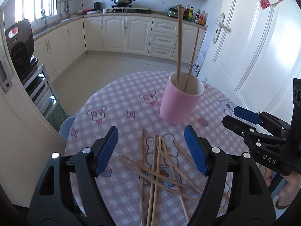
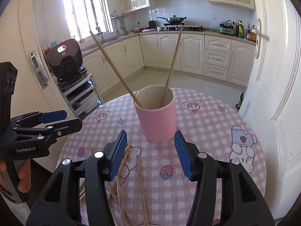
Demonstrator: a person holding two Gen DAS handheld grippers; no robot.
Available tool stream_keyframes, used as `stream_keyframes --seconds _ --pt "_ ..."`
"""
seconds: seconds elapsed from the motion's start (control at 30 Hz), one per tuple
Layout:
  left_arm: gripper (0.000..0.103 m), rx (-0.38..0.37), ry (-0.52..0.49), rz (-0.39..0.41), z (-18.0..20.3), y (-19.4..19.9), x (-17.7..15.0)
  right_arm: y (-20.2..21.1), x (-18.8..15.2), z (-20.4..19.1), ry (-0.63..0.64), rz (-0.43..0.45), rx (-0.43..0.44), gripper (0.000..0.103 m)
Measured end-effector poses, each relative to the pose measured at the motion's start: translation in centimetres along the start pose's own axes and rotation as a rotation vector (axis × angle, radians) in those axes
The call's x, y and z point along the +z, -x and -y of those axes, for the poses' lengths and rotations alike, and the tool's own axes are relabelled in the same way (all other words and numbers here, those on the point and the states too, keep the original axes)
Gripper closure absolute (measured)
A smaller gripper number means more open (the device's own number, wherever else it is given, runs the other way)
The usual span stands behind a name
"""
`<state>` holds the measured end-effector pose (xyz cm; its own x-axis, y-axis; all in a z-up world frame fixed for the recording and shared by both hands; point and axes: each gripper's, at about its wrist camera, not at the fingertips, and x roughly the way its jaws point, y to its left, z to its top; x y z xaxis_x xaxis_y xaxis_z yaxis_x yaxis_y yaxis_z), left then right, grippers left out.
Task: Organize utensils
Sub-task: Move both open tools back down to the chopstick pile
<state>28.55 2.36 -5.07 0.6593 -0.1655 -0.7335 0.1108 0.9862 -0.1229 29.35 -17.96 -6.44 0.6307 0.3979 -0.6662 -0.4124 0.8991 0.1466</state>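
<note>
From the left wrist, two chopsticks (image 1: 179,47) are standing in the pink cup (image 1: 178,103) at 12 o'clock, while a messy pile (image 1: 161,165) is waiting at 6 o'clock — the left gripper (image 1: 150,150) is spread wide, holding nothing. From the right wrist, the right gripper (image 2: 150,154) is gaping empty too, with the cup at 12 o'clock and the pile at 7 o'clock — so most of the sorting is looking still undone.

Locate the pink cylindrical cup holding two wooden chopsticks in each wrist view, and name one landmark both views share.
Left wrist view: the pink cylindrical cup stands right of centre on the checked tablecloth, beyond the loose chopsticks.
Right wrist view: the cup stands at centre, just past the open fingers.
Shared landmark: the wok on the stove at the back counter.
</note>
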Motion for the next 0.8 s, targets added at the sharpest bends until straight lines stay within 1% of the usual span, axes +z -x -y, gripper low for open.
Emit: stream_keyframes --seconds 0.13,0.23,0.3,0.33,0.37,0.43,0.6,0.7,0.8 --pt "0.031 0.027 0.036 -0.088 -1.8 -1.7 -2.0 -1.7 -1.6 -0.7 0.015 -0.086 0.012 0.053" --pt "0.031 0.012 0.11 -0.153 -3.6 -3.0 -3.3 -2.8 -2.6 -1.3 0.03 -0.139 0.021 0.053" --pt "0.031 0.019 0.149 -0.194 -4.4 -4.0 -4.0 -3.7 -3.2 -1.8 0.039 -0.175 0.028 0.053" --pt "0.035 0.021 0.165 -0.211 -4.7 -4.4 -4.3 -3.9 -3.5 -1.9 0.042 -0.187 0.031 0.053" --pt "0.041 0.02 0.181 -0.235 -5.0 -4.9 -4.7 -4.2 -3.7 -2.0 0.045 -0.2 0.033 0.053" --pt "0.045 0.021 0.2 -0.271 -5.3 -5.8 -5.2 -4.8 -4.1 -2.2 0.054 -0.22 0.034 0.053" --pt "0.046 0.048 0.214 -0.297 -5.2 -7.1 -5.9 -5.7 -4.6 -2.5 0.065 -0.248 0.029 0.053" --pt "0.05 0.073 0.222 -0.308 -5.5 -7.8 -6.2 -6.1 -4.7 -2.3 0.063 -0.258 0.029 0.053" --pt "0.052 0.075 0.241 -0.305 -5.7 -8.1 -6.0 -6.2 -4.7 -2.2 0.067 -0.264 0.024 0.053"
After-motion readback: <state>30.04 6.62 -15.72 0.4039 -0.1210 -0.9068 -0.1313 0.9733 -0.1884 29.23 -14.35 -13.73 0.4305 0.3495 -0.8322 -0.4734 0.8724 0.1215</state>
